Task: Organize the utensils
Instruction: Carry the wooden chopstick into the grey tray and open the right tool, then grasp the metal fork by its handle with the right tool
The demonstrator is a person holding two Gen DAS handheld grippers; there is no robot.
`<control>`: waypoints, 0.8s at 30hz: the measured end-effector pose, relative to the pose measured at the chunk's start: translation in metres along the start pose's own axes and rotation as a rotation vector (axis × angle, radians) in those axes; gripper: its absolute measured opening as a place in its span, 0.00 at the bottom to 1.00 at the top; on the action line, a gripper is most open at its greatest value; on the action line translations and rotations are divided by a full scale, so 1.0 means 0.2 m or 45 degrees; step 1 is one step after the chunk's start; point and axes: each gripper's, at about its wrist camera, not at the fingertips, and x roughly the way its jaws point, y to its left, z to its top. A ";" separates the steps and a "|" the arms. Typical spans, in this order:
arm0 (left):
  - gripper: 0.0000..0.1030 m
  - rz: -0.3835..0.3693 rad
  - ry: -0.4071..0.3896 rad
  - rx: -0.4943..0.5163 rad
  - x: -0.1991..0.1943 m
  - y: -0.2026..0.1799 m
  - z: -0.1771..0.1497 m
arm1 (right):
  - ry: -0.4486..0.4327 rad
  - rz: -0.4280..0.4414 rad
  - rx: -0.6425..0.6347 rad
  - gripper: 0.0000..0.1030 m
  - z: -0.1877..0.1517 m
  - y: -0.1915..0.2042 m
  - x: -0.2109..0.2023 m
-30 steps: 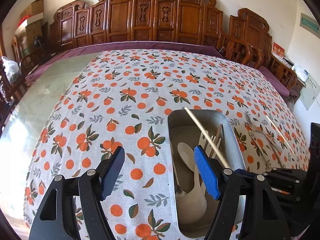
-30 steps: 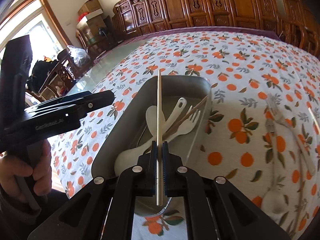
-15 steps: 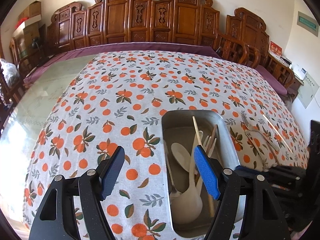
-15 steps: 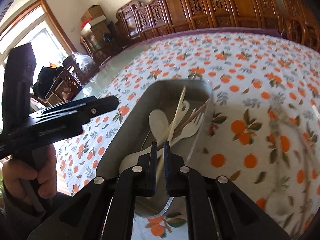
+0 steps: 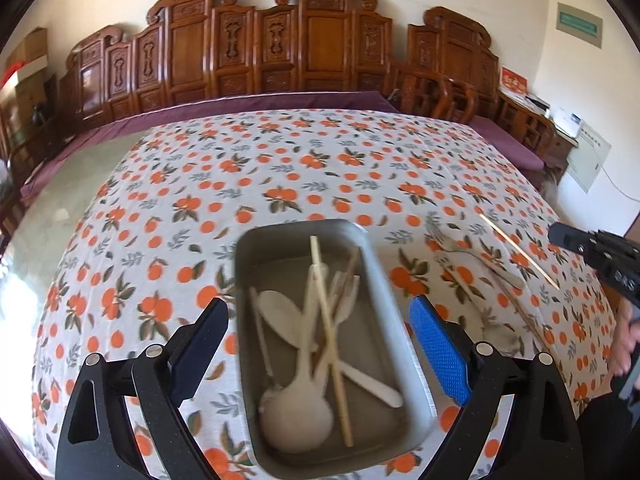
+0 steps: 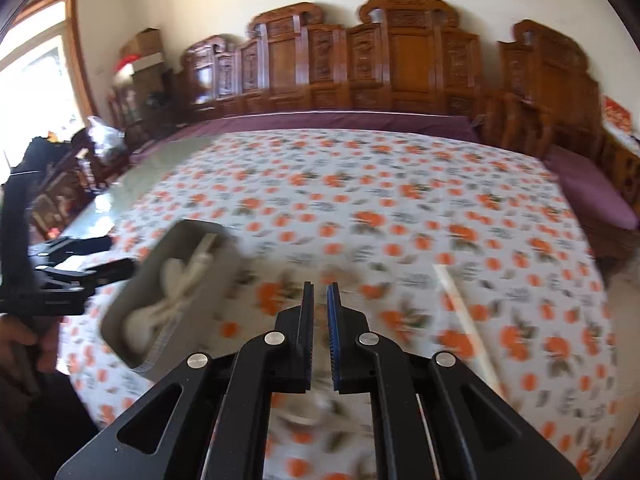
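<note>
A grey metal tray (image 5: 404, 344) sits on the orange-print tablecloth and holds white spoons, a white fork and several chopsticks (image 5: 330, 332). My left gripper (image 5: 320, 336) is open, its jaws straddling the tray from above. A metal fork (image 5: 472, 256) and a loose chopstick (image 5: 520, 252) lie on the cloth right of the tray. My right gripper (image 6: 319, 312) is nearly closed and empty, with a narrow gap between the jaws, over the cloth right of the tray (image 6: 156, 360). The chopstick (image 6: 460, 312) lies to its right. The right wrist view is blurred.
Carved wooden chairs (image 5: 320, 48) line the far side of the table. A bare glass strip (image 5: 60, 208) runs along the table's left. The right gripper body (image 5: 600, 256) shows at the right edge of the left wrist view.
My right gripper let go of the chopstick, which now lies in the tray. It then swung right, away from the tray. My left gripper shifted over the tray.
</note>
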 end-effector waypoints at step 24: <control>0.86 -0.085 0.045 0.101 0.07 -0.33 -0.05 | 0.186 0.024 -0.044 0.30 -0.08 -0.18 0.52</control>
